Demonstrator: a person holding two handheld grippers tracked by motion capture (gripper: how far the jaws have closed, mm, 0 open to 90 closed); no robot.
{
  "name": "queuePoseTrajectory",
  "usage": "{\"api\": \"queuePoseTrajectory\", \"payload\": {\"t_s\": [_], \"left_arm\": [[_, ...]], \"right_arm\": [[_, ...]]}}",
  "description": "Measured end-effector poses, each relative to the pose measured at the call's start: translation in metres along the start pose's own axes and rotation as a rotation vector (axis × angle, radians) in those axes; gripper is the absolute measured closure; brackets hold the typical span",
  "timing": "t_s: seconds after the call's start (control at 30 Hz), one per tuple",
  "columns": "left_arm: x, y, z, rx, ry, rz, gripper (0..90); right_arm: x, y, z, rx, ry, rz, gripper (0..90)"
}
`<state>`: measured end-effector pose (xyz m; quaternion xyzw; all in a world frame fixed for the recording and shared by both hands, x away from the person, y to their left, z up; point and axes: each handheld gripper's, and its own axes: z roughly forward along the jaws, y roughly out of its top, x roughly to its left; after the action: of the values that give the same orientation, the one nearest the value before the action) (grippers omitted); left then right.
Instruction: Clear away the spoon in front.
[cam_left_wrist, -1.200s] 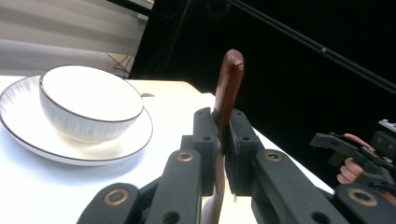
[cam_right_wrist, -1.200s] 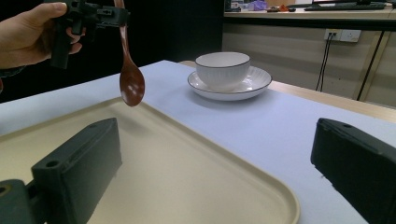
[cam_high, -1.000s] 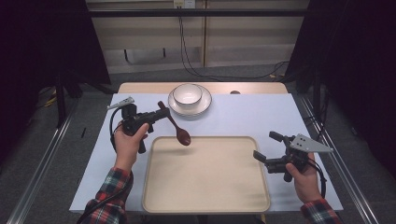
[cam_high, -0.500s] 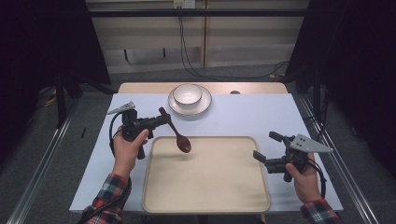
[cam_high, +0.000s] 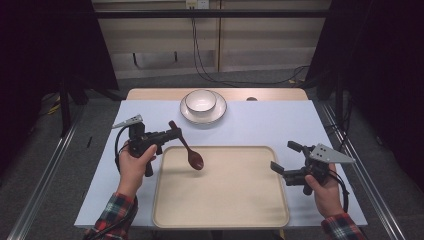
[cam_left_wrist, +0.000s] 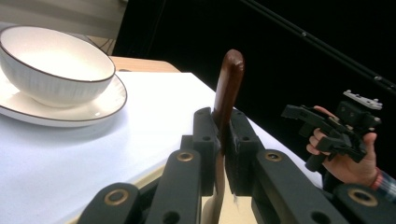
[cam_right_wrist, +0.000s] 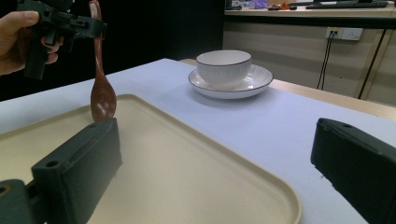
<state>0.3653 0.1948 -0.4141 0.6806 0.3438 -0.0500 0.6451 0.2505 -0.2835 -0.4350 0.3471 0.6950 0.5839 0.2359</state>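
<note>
My left gripper (cam_high: 175, 134) is shut on the handle of a brown wooden spoon (cam_high: 189, 152), held in the air with its bowl hanging over the far left part of the beige tray (cam_high: 220, 210). In the left gripper view the spoon handle (cam_left_wrist: 228, 93) sticks up between the pads. The right gripper view has the spoon (cam_right_wrist: 100, 93) hanging above the tray (cam_right_wrist: 187, 177). My right gripper (cam_high: 285, 157) stands open at the tray's right edge, nothing between its fingers. A white bowl (cam_high: 201, 100) sits on a white plate (cam_high: 217, 114) at the far middle of the table.
A pale blue cloth (cam_high: 270, 125) covers the table, with a wooden strip along its far edge. Metal rails run along the floor on both sides. Cables hang by the back wall.
My left gripper has carried the spoon a little to the right and nearer, bringing its bowl over the tray's far left part. The right gripper has stayed where it was.
</note>
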Motion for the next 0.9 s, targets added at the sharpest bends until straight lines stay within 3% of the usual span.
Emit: {"api": "queuePoseTrajectory", "payload": {"t_s": [0.9], "left_arm": [[-0.011, -0.013, -0.002, 0.067, -0.025, 0.006, 83.9]], "right_arm": [[0.0, 0.0, 0.0, 0.005, 0.008, -0.004, 1.5]]}}
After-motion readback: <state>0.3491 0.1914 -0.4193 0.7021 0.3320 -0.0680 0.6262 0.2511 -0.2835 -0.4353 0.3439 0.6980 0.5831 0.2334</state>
